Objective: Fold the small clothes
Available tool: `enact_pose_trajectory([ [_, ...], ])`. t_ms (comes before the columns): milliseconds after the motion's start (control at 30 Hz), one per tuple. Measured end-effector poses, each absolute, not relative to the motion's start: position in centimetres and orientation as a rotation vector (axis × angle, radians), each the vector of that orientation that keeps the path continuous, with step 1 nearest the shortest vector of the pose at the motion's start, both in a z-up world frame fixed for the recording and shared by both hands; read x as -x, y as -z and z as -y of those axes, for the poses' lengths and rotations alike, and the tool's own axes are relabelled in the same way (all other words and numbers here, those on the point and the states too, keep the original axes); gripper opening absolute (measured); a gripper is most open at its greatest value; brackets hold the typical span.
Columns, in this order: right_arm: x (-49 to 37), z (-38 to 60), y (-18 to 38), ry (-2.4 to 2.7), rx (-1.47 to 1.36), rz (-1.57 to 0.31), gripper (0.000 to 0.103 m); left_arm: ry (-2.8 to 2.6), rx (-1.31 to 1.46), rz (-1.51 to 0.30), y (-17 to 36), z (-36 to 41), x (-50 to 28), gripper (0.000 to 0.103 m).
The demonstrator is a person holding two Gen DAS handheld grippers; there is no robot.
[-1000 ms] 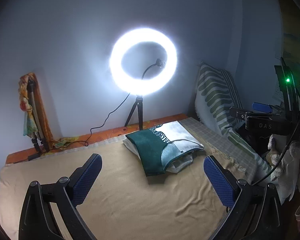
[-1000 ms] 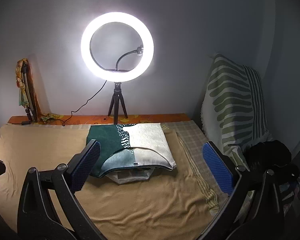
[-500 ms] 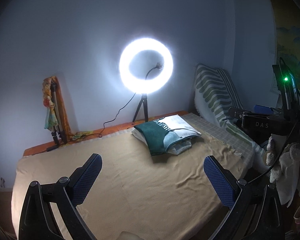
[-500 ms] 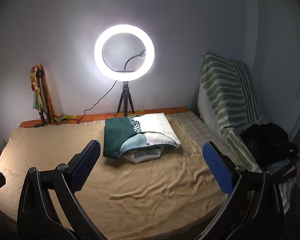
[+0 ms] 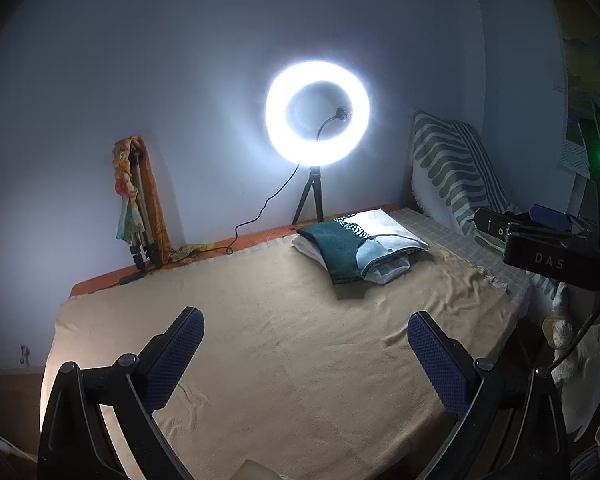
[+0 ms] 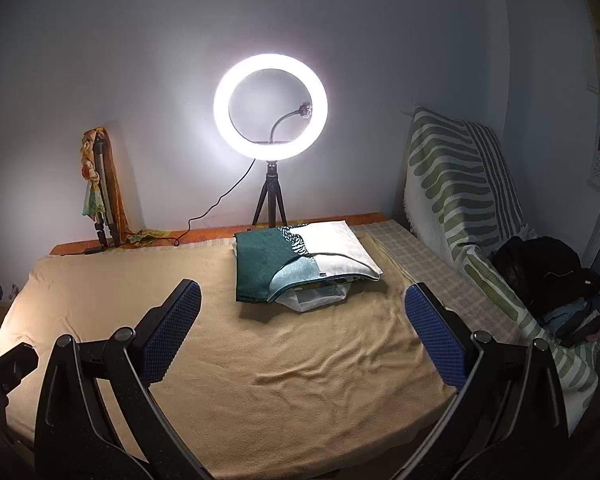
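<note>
A folded green-and-white garment lies on top of a small pile of folded clothes at the far side of the tan blanket; it also shows in the right wrist view. My left gripper is open and empty, held well back above the blanket's near part. My right gripper is open and empty, also held back from the pile. The body of the right gripper shows at the right of the left wrist view.
A lit ring light on a tripod stands behind the pile. A striped green-and-white cloth hangs over something at the right, with dark clothes heaped below it. A folded tripod with a scarf leans on the wall at the left.
Both grippers have pulled back and up from the pile, so the folded clothes look smaller and more of the blanket shows. The pile has not moved.
</note>
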State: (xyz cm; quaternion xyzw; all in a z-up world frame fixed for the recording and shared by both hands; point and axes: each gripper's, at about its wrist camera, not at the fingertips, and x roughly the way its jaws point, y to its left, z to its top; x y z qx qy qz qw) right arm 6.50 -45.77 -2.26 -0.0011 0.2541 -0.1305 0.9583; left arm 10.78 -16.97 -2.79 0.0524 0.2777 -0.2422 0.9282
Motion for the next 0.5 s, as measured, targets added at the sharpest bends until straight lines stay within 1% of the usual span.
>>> enact_pose_trajectory([
  [300,-5.2,44.7,2.4,0.238,-0.003,-0.442,0.103,0.463,-0.095,-0.588,3.2,16.2,-11.4,0.103],
  [500,-5.5,44.1,3.1,0.244,0.033,-0.44,0.103,0.45,-0.117,-0.574,3.7,16.3,-11.2,0.103],
])
